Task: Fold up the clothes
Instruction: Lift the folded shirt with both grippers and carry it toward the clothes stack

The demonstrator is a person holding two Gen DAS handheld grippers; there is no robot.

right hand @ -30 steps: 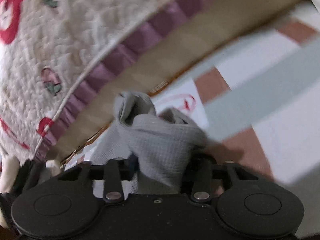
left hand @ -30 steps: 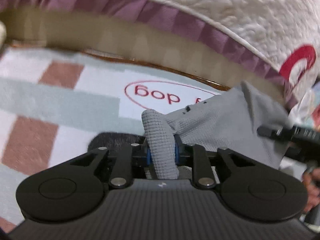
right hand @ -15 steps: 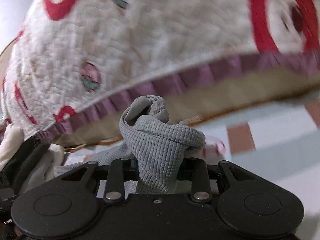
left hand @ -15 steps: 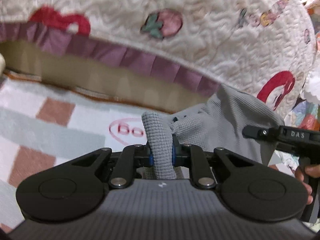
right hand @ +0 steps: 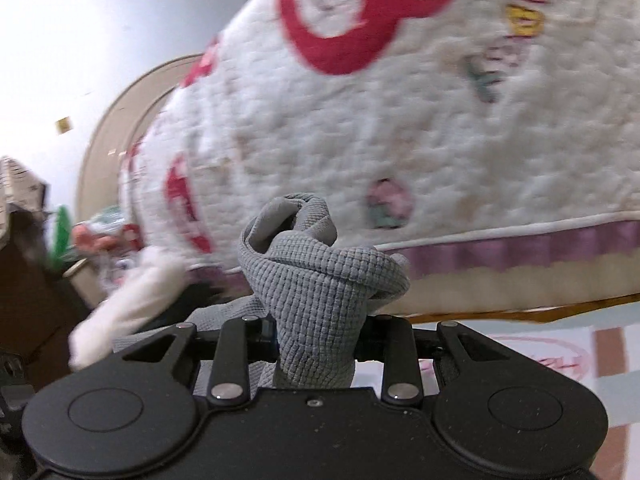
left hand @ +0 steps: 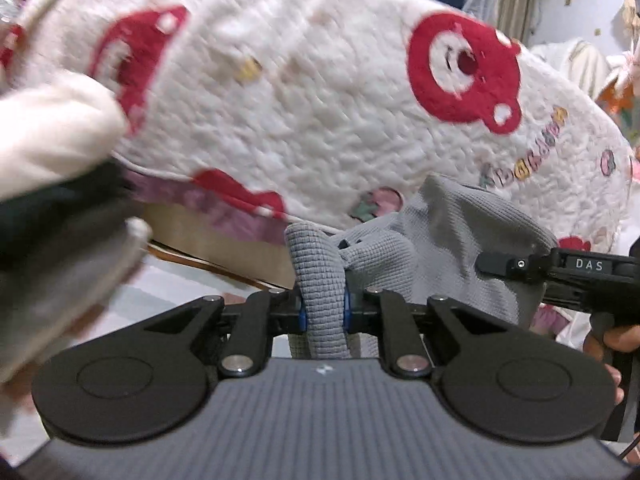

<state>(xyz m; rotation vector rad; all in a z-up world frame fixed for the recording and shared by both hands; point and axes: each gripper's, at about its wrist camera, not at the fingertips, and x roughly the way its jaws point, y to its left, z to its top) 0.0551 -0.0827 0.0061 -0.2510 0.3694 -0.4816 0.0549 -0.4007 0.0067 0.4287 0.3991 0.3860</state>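
Hanging in the air before the quilted bed cover, the grey waffle garment is pinched by left tongs and right tongs. Bunched wads could slip free, likely dropping it crooked beside that cover.

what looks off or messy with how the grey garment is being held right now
The grey garment is bunched rather than spread. The right gripper clamps a twisted, knotted wad of it, and the left gripper pinches a narrow rolled fold. No clean edge or corner shows, so it is not ready for a neat fold.
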